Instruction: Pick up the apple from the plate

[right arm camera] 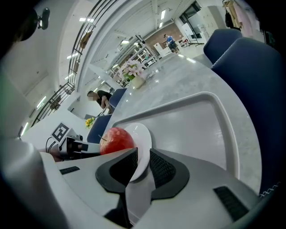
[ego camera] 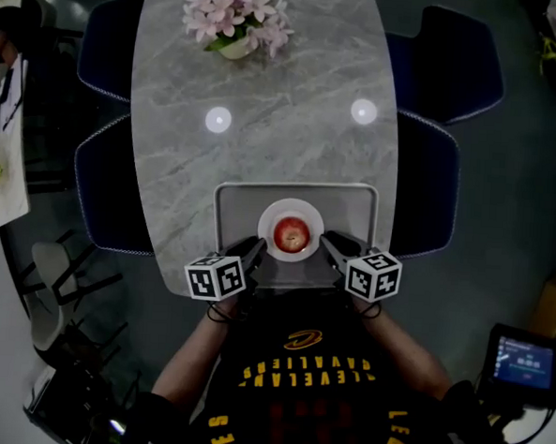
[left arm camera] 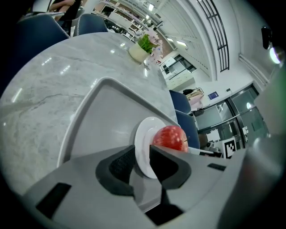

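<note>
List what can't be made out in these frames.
- Apple underside: head view looks from above; plate rim and jaws cover it in both gripper views.
- Plate rim where the jaws clamp: pads cover it, both gripper views.
- Tray near corners: head view, under left gripper and right gripper.
- Screen text, lower right: head view, too small.

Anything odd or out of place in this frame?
Nothing spilled or damaged. One oddity: the left claw and right claw each pinch the plate at its rim from opposite sides, not the apple sitting on it.
</note>
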A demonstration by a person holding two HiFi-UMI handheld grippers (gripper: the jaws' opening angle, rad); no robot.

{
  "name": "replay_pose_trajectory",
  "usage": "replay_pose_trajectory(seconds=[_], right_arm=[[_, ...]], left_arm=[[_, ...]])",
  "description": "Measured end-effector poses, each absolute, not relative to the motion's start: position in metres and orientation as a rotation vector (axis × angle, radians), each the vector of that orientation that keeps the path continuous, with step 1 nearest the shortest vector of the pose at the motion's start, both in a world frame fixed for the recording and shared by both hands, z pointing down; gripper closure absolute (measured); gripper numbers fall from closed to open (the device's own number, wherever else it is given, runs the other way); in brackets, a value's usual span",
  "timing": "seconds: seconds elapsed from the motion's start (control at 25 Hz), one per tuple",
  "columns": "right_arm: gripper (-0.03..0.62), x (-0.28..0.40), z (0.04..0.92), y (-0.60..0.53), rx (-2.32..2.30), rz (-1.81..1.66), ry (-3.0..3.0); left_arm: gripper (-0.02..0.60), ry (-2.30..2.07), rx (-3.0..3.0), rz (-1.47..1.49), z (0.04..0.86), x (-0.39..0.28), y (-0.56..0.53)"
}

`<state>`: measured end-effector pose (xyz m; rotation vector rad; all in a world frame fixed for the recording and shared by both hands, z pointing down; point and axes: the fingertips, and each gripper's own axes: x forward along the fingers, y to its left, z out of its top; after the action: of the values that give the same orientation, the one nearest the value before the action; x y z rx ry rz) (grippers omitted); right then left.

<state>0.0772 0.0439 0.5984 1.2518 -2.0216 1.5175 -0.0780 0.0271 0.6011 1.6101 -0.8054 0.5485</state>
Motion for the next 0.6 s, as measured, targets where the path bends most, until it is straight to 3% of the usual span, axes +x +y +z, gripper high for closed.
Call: replay_pose_trajectory(seconds=[0.6], right_arm=[[0.51,0.071,0.614,0.036,1.205,1.62,-1.983]], left_arm=[[0.491,-0.718,1.58,0.531,0.616,-0.067,0.024]])
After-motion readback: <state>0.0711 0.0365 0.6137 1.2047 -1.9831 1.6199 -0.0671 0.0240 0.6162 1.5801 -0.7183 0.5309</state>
